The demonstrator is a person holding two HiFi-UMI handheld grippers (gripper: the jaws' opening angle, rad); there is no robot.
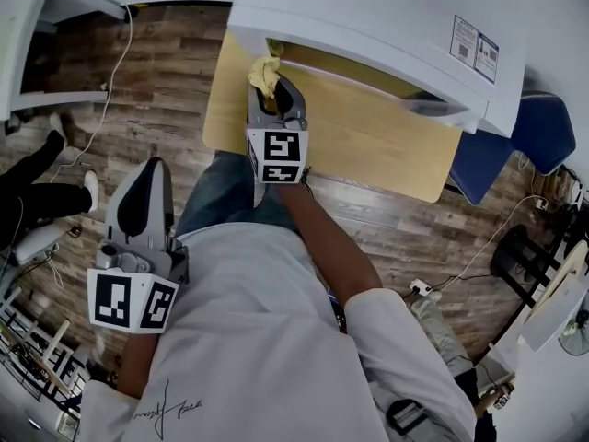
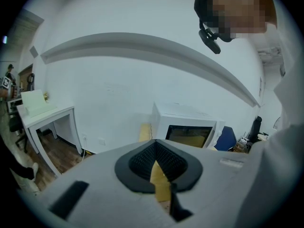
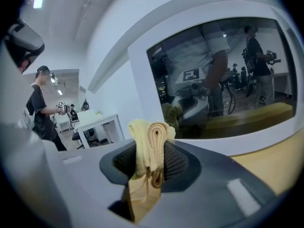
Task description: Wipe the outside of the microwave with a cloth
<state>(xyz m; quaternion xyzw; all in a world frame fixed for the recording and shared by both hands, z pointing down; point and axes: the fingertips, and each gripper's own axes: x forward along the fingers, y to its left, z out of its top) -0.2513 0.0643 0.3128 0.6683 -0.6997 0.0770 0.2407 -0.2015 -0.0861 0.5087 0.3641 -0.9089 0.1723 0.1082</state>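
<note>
Two claws out, only one of them loaded. Right claw [image 1: 270, 88] clamped on a yellow cloth [image 1: 264, 70], rolled into a thick wad, reaching forward over the near left corner of the light wooden table [image 1: 368, 150]. Cloth right at the lower front left corner of the white microwave [image 1: 386, 17]; actual contact hard to confirm. Microwave along the table's far edge, front toward the person, a printed sticker [image 1: 474, 49] near the right end of its top. In the right gripper view, cloth poking up from between the black ribbed pads [image 3: 178, 163], with the dark door window [image 3: 223, 80] looming close behind.

Left claw [image 1: 152, 175] held low beside the person's left hip, over the wood-plank floor [image 1: 166, 72], well apart from the table. Closed to a thin slit, nothing between the pads. Microwave small and distant in the left gripper view.

Blue chair [image 1: 538, 132] just past the table's right edge. White desk [image 1: 28, 26] off to the left.
</note>
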